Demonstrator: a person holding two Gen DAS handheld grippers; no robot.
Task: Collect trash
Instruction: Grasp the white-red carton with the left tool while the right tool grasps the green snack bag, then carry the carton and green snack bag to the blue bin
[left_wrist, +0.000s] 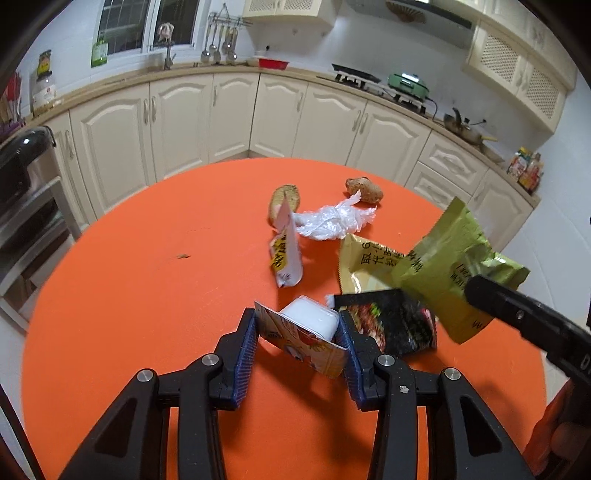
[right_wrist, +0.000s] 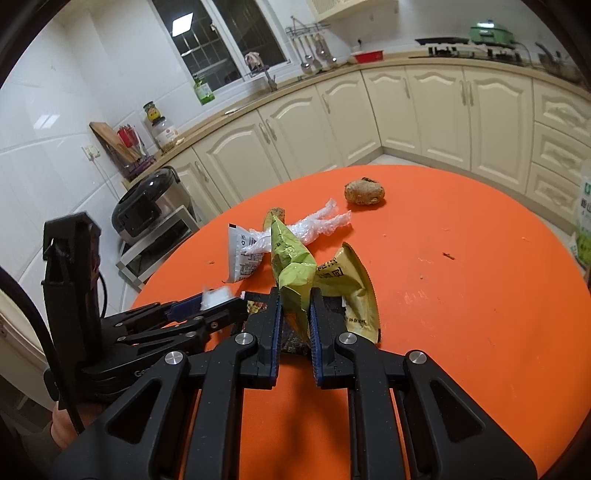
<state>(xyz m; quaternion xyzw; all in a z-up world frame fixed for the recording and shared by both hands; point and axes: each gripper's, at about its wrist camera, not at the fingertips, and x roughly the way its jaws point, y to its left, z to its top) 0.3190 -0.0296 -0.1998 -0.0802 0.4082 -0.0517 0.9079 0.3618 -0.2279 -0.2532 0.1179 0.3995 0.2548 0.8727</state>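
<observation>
My left gripper (left_wrist: 297, 328) is shut on a small white plastic cup with a printed peel lid (left_wrist: 306, 328), held just above the orange table (left_wrist: 129, 295). My right gripper (right_wrist: 295, 306) is shut on a green snack wrapper (right_wrist: 291, 266), lifted off the table; the wrapper also shows in the left wrist view (left_wrist: 450, 266). On the table lie a yellow wrapper (right_wrist: 351, 291), a dark printed wrapper (left_wrist: 391, 325), a white sachet (left_wrist: 286, 254), crumpled clear plastic (left_wrist: 332, 219), a peel piece (left_wrist: 286, 199) and a brown ginger-like lump (left_wrist: 364, 189).
The round orange table is ringed by cream kitchen cabinets (left_wrist: 229, 114). A black rice cooker (right_wrist: 147, 206) stands on a metal rack to the left. A green-white bag (right_wrist: 583, 221) stands at the table's right edge. Small crumbs (right_wrist: 448, 255) dot the table.
</observation>
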